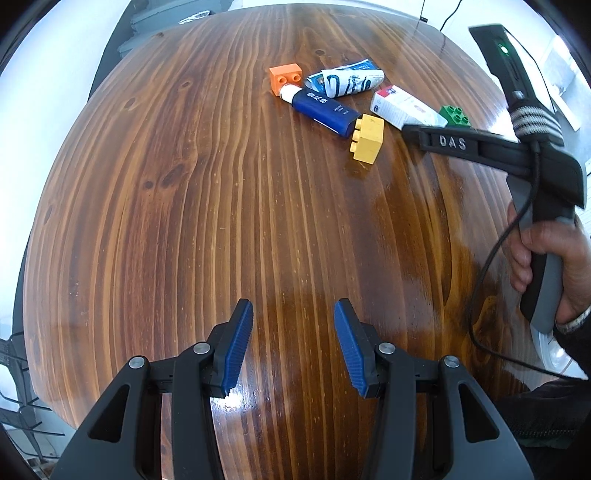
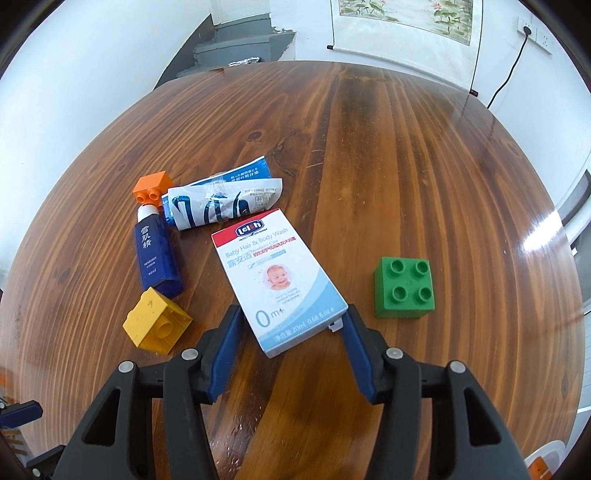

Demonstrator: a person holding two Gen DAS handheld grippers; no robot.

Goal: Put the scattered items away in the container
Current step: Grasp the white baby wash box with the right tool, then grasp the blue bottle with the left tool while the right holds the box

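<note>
Scattered items lie on a wooden table [image 2: 406,166]: a white baby-wash box [image 2: 277,273], a dark blue tube [image 2: 157,254], a crumpled blue-white tube [image 2: 221,201], and orange [image 2: 153,186], yellow [image 2: 157,323] and green [image 2: 404,288] bricks. My right gripper [image 2: 291,314] is open, with its fingers on either side of the box's near end. In the left wrist view the same items lie far ahead: box [image 1: 402,107], blue tube [image 1: 325,109], yellow brick [image 1: 367,136]. My left gripper [image 1: 293,310] is open and empty above bare table. No container is in view.
The right hand-held gripper [image 1: 535,155] and the hand on it fill the right side of the left wrist view. The table's far edge meets a white wall with a hanging scroll [image 2: 402,22] and cables.
</note>
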